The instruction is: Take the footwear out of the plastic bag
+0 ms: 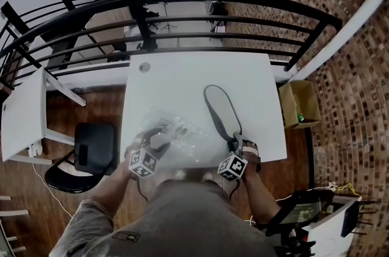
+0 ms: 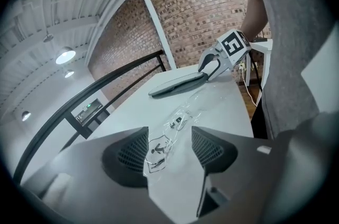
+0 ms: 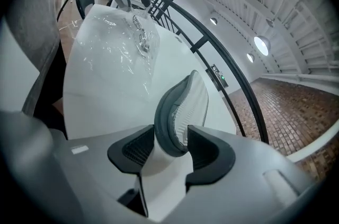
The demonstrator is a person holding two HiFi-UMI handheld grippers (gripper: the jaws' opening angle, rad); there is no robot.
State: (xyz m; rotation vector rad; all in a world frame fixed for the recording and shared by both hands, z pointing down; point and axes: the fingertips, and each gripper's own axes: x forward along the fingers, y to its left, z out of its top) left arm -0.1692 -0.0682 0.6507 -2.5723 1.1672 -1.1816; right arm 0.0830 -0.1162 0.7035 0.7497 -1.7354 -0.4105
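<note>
White table [image 1: 182, 79] is carrying a shoe [image 1: 220, 107] by its front right corner, beside the plastic bag [image 1: 188, 140]. Right gripper [image 1: 234, 141] is standing open around the shoe's heel, and left gripper [image 1: 159, 140] is standing open around the bag.

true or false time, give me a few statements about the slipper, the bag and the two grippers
1. The slipper lies on the table, outside the bag. True.
2. In the head view the bag lies right of the slipper. False: it lies left of it.
3. One end of the slipper stands between the jaws of the right gripper. True.
4. The left gripper is shut tight on the bag. False: its jaws stand apart, with the bag's edge between them.
5. The table is black. False: it is white.
</note>
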